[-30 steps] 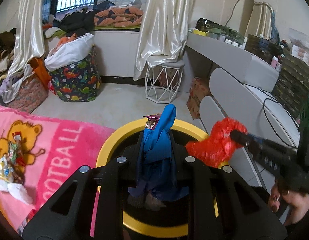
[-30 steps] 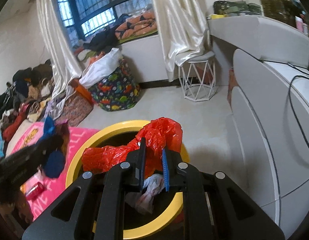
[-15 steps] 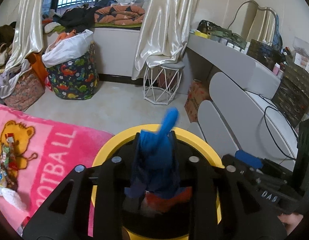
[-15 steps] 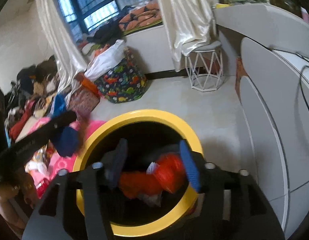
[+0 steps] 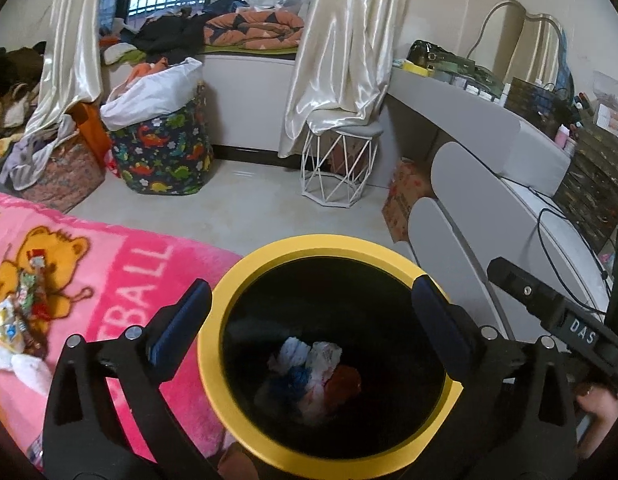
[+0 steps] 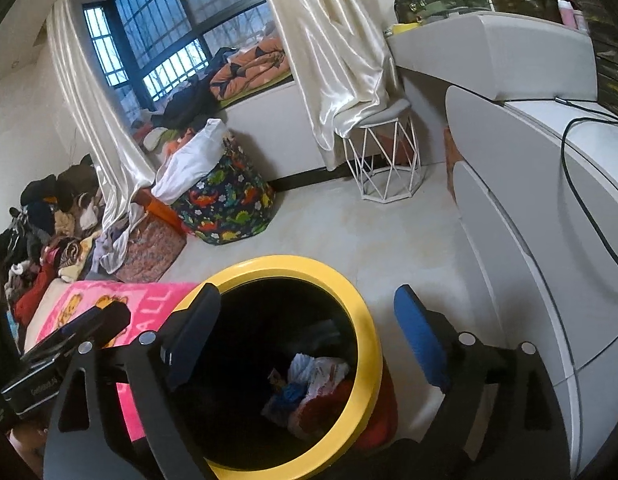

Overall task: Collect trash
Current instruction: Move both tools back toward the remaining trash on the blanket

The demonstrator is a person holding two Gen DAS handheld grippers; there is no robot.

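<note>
Poised above the yellow-rimmed bin [image 5: 245, 420]: left gripper [image 5: 313, 316] and right gripper [image 6: 305, 332], both with jaws opening wide, nothing between the pads. Down inside the bin, dropped trash [image 5: 313, 372], a crumpled heap of white, blue and red. Left of the bin, on the pink blanket [image 5: 121, 272], remaining wrappers [image 5: 23, 312], strung lengthwise away from the camera. Nearer the left gripper, probably; a swing leftward from the bin needed next.

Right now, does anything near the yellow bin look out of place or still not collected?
Yes. Crumpled wrappers still lie on the pink blanket, left of the bin, not inside it. Both grippers are opening, with nothing between their fingers.
</note>
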